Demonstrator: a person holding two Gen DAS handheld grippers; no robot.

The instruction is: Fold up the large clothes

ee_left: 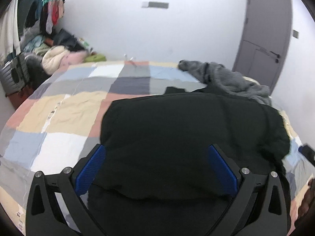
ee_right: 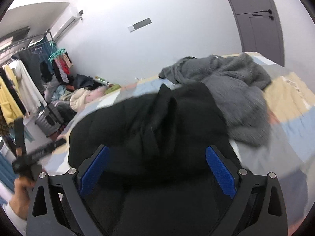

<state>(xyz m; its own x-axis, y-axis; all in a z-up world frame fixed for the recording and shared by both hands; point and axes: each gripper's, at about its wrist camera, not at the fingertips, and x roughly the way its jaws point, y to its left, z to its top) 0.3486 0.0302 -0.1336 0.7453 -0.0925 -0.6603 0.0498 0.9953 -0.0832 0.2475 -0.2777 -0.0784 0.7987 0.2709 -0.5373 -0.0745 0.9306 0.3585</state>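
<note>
A large black garment (ee_left: 187, 129) lies bunched on the patchwork bed cover (ee_left: 65, 114). My left gripper (ee_left: 156, 151) is open, its blue pads (ee_left: 92, 169) wide apart just above the garment's near edge. In the right wrist view the same black garment (ee_right: 149, 125) lies folded over on itself. My right gripper (ee_right: 156, 153) is open over it, blue pads (ee_right: 220, 169) spread. The left gripper (ee_right: 37, 155) and the hand holding it show at the left of the right wrist view.
A grey fleecy garment (ee_right: 232, 90) lies on the bed behind the black one, also in the left wrist view (ee_left: 222, 76). Piled clothes (ee_left: 57, 57), a suitcase (ee_right: 49, 120) and a clothes rack (ee_right: 23, 74) stand left of the bed. A grey door (ee_left: 265, 35) is at right.
</note>
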